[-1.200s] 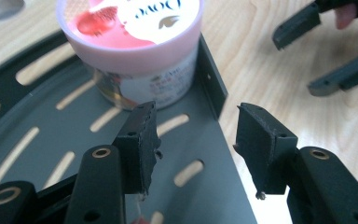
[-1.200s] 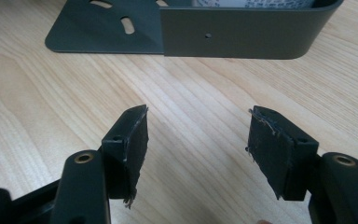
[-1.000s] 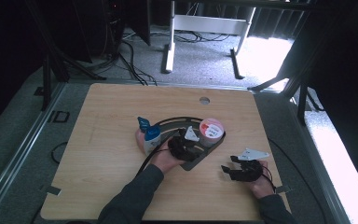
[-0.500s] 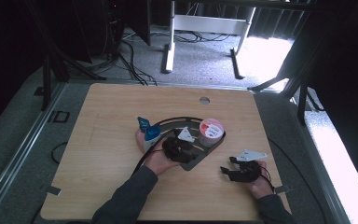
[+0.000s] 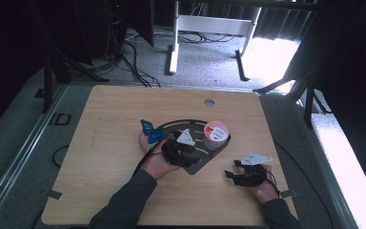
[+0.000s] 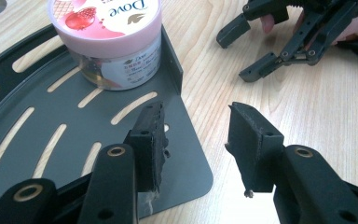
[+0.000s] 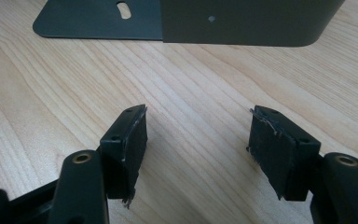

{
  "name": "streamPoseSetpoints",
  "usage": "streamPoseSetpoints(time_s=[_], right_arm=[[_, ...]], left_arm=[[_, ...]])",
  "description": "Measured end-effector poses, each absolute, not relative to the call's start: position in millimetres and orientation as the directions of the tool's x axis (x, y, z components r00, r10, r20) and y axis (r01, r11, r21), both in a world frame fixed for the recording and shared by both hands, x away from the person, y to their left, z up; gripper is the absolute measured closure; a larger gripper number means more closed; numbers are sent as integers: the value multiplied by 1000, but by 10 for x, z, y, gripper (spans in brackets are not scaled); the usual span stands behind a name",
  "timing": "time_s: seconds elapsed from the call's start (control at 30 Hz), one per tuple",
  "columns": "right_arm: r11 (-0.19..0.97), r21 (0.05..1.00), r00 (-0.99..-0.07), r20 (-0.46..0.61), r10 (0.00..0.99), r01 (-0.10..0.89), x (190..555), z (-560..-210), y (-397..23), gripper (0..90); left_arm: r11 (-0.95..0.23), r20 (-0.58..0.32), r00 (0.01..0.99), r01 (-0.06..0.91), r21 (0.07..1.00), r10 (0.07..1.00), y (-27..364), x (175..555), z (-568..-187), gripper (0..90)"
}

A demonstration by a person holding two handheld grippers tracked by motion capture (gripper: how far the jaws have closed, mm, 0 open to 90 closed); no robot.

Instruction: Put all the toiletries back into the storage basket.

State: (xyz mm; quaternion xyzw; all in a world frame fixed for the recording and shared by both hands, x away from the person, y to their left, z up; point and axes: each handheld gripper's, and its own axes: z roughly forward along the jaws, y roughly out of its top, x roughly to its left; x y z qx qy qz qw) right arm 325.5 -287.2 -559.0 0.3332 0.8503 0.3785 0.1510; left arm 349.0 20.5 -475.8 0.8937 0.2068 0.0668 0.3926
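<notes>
Tray (image 6: 186, 163) corner lies under the left tongs (image 6: 196, 140), whose half-open jaws, just closed somewhat, grip nothing; jar (image 6: 109, 42) sits at 11 o'clock. Right tongs (image 7: 198, 140) gape empty over the counter (image 7: 51, 93).

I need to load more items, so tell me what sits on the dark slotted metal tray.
A pink-lidded Dove tub stands upright on the dark slotted metal tray, against its raised wall. The tray area beneath the left tool and hand is covered.

The dark slotted metal tray (image 6: 121, 140) is cut off at the left edge; small label print on the pink-lidded plastic jar (image 6: 112, 46) is illegible.
</notes>
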Motion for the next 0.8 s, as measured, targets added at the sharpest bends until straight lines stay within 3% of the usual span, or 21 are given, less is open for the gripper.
streamPoseSetpoints(time_s=[0.8], right_arm=[[504, 741, -748, -3, 664, 445, 3256, -5592, -2868, 326]], left_arm=[[-623, -36, 914, 304, 720, 404, 509, 3359, -4634, 546]])
